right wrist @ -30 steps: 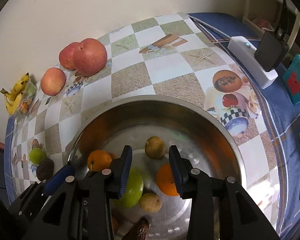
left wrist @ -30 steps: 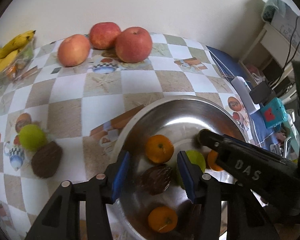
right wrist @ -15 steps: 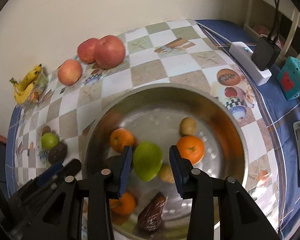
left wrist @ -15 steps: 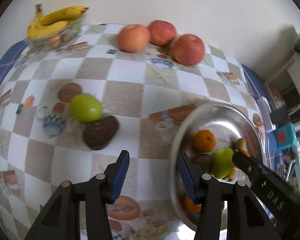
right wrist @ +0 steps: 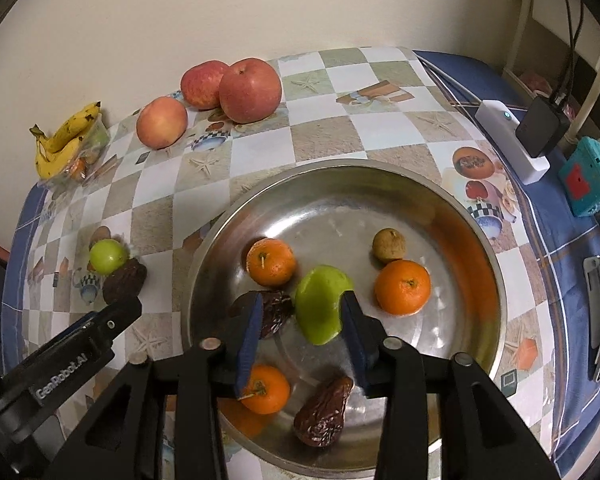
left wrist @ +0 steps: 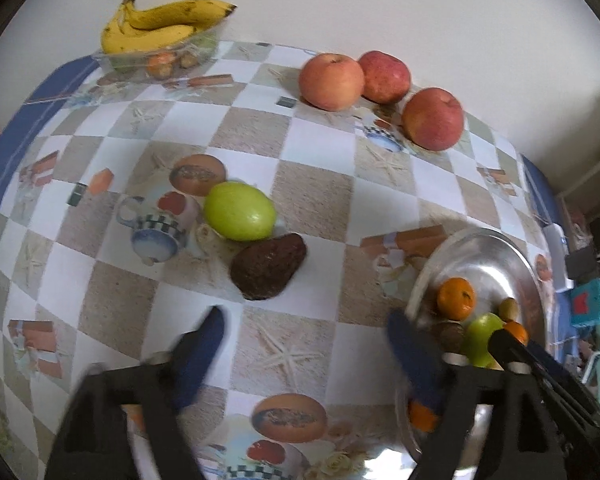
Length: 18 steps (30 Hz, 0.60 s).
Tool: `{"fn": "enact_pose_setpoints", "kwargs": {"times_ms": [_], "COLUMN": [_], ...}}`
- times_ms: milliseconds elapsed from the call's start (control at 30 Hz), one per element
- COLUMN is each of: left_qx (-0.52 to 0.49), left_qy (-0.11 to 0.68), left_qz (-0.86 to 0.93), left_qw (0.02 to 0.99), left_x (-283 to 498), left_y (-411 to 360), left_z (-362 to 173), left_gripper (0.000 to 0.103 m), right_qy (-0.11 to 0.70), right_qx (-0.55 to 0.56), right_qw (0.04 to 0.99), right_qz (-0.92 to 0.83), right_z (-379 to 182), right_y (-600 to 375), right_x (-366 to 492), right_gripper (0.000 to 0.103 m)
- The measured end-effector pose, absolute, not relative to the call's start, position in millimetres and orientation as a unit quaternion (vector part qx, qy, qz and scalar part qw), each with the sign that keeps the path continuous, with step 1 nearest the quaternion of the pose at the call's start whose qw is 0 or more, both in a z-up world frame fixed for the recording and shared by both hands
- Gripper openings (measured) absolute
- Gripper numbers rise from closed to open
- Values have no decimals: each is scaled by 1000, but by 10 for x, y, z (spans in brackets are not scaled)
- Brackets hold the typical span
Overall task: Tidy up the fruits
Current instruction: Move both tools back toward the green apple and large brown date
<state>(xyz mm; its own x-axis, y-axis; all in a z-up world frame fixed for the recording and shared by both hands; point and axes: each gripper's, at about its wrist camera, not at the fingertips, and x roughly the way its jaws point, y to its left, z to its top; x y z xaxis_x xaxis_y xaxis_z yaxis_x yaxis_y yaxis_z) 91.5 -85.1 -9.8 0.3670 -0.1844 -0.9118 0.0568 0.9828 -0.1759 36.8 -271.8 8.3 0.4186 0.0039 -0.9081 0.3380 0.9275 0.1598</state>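
Note:
A steel bowl holds three oranges, a green fruit, dark wrinkled fruits and a small brown one. My right gripper is open above the bowl, fingers on either side of that green fruit, not clearly touching. On the cloth to the left lie another green fruit and a dark brown fruit, touching. My left gripper is open wide, empty, just short of them. The bowl also shows in the left wrist view.
Three apples sit near the wall. Bananas lie on a clear tub at the far left corner. A white power strip with black adapter and a teal box stand at the right table edge.
My left gripper swung left from over the bowl toward the green and brown fruits and opened wider. My right gripper drew back and rose a little over the bowl.

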Motion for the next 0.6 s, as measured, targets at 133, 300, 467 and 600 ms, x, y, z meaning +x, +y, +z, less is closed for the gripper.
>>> {"fn": "enact_pose_setpoints", "kwargs": {"times_ms": [133, 300, 467, 600], "left_qx": [-52, -26, -31, -36], "left_qy": [553, 554, 550, 547], "left_qz": [-51, -21, -15, -2], "left_qw": [830, 832, 835, 836], "left_x": [934, 963, 1004, 1043], "left_y": [-779, -711, -615, -505], "left_z": [-103, -121, -91, -67], "left_gripper": [103, 103, 103, 103], "right_qy": [528, 512, 502, 509], "right_qx": [146, 127, 127, 128], "right_qw": [829, 839, 847, 845], "right_qz": [-116, -133, -119, -103], "right_z": [63, 82, 108, 53], "right_y": [-2731, -2738, -2683, -2616], "right_x": [380, 384, 408, 448], "right_gripper": [84, 99, 99, 99]}}
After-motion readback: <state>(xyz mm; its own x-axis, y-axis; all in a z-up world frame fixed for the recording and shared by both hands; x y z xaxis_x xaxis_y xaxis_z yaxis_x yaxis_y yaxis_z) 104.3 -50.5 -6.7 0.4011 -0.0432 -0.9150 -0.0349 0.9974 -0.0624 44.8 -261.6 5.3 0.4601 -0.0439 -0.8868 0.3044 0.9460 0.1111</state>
